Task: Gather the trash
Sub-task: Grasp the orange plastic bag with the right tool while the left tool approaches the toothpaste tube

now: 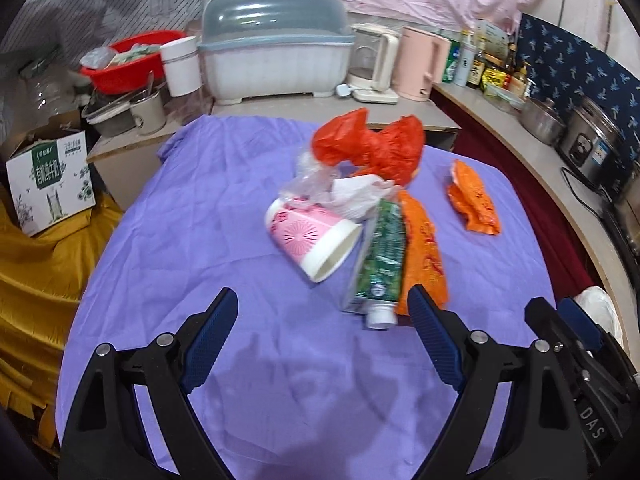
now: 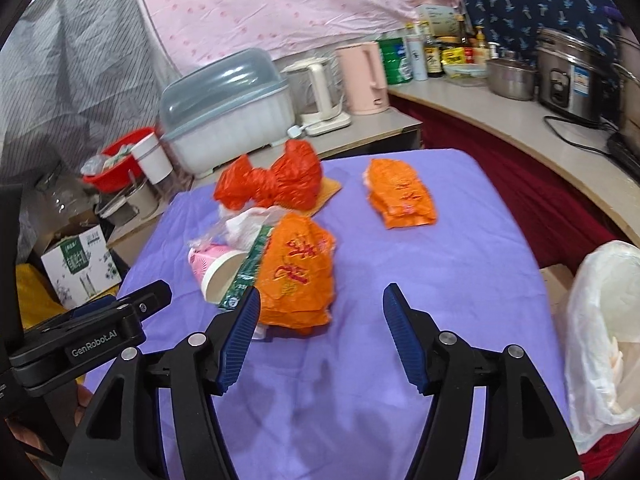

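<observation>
Trash lies in a heap on the purple cloth: a tipped pink paper cup, a green toothpaste tube, an orange wrapper, a red plastic bag, white crumpled plastic and a second orange wrapper apart at the right. My left gripper is open and empty, just short of the tube's cap. My right gripper is open and empty, with its left finger beside the orange wrapper. The cup, red bag and far wrapper also show there.
A white plastic bag hangs open off the table's right edge. Behind the table stand a dish box with a grey lid, kettles and a red basin. A counter with pots runs along the right. A carton sits at the left.
</observation>
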A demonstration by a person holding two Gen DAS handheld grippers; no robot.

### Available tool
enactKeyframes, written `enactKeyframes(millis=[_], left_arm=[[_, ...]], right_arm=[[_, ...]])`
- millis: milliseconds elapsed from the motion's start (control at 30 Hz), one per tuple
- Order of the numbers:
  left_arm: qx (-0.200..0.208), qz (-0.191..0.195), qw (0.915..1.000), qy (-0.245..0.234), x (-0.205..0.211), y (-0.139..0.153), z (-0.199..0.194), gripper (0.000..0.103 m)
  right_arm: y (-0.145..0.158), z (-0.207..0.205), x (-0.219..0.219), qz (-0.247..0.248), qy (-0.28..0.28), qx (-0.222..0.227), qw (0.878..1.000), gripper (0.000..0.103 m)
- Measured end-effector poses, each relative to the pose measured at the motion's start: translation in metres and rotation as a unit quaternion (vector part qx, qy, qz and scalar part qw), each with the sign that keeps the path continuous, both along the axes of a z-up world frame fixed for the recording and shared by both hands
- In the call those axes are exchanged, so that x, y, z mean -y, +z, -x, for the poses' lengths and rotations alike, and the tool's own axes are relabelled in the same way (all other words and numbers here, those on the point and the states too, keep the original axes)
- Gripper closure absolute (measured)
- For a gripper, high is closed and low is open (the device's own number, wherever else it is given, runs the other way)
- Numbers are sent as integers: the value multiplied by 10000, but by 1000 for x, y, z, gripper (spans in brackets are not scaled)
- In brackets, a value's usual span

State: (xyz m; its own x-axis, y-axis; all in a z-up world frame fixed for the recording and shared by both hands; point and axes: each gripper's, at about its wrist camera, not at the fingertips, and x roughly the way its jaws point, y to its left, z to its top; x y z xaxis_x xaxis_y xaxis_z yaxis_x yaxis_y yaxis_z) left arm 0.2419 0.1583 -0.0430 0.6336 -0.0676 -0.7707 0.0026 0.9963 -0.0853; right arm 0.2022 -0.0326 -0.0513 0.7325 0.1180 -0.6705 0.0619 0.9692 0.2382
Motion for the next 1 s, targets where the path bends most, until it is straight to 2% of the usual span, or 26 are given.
enactKeyframes(millis=[400, 600, 767, 1000], left_arm=[[-337, 145, 9988, 327, -39, -34, -37, 20], [-468, 208, 9980, 364, -46, -48, -49, 20], [-492, 252, 9981, 278, -41, -52, -53, 20], [-509, 352, 9981, -3, -19, -53, -52, 20]], right_arm=[[-45, -68, -45, 51, 289, -419, 9987, 37], [-64, -90, -48, 64, 285, -588, 9978, 37], [-69, -92, -31, -75, 129, -589, 9982, 38], [-76, -86, 5, -289, -228, -733, 9966, 72]])
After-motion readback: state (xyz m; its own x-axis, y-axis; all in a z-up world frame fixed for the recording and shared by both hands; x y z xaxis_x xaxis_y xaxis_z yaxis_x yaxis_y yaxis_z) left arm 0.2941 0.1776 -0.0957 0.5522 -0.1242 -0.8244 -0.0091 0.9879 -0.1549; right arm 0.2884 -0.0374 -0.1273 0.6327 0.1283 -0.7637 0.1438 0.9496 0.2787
